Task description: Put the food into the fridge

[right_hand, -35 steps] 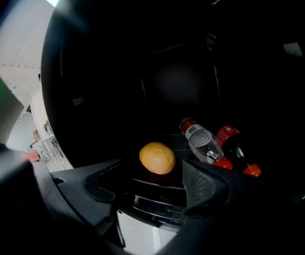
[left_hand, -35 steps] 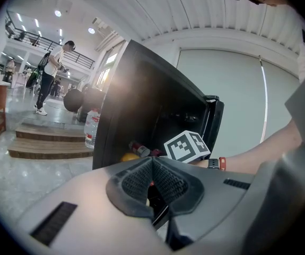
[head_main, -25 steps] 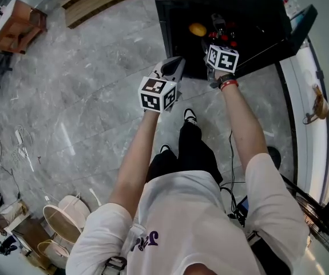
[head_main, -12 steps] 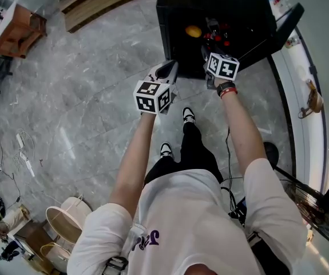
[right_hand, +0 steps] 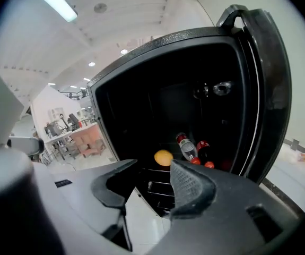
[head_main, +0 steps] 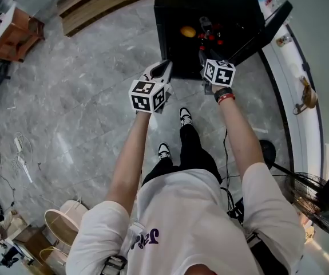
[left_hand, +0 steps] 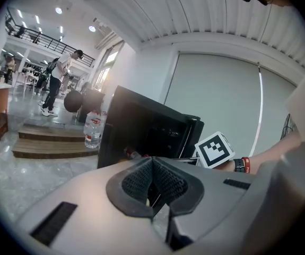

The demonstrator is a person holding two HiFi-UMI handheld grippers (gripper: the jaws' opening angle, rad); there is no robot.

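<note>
well, the black mini fridge (head_main: 175, 4) stands at the top centre of the head view with its door (head_main: 264, 24) swung open toward the upper right, and the food is already inside – a round orange-coloured fruit (head_main: 187, 31) lies on the wire shelf at the left of the opening, with red-capped bottles (head_main: 210, 36) just beside it on the right. the right gripper (head_main: 202, 55) sits in front of the opening, below the bottles in the frame. in the right gripper view its jaws stand apart and have just been closing, with nothing between them; past them the fruit (right_hand: 163, 157) and the bottles (right_hand: 186, 147) show deep in the dark interior, and the door (right_hand: 269, 89) curves up the right side. the left gripper (head_main: 161, 70) is held left of the right one, over the grey marble floor (head_main: 84, 96) just off the fridge's lower left corner. in the left gripper view its ribbed pads (left_hand: 165, 182) are pressed together – clenched, and i see nothing caught between them. beyond them are the fridge (left_hand: 136, 121), seen from its side, and a clear water bottle (left_hand: 92, 134) on a wooden step at the left of the frame. a red band (head_main: 226, 98) circles the right wrist.
</note>
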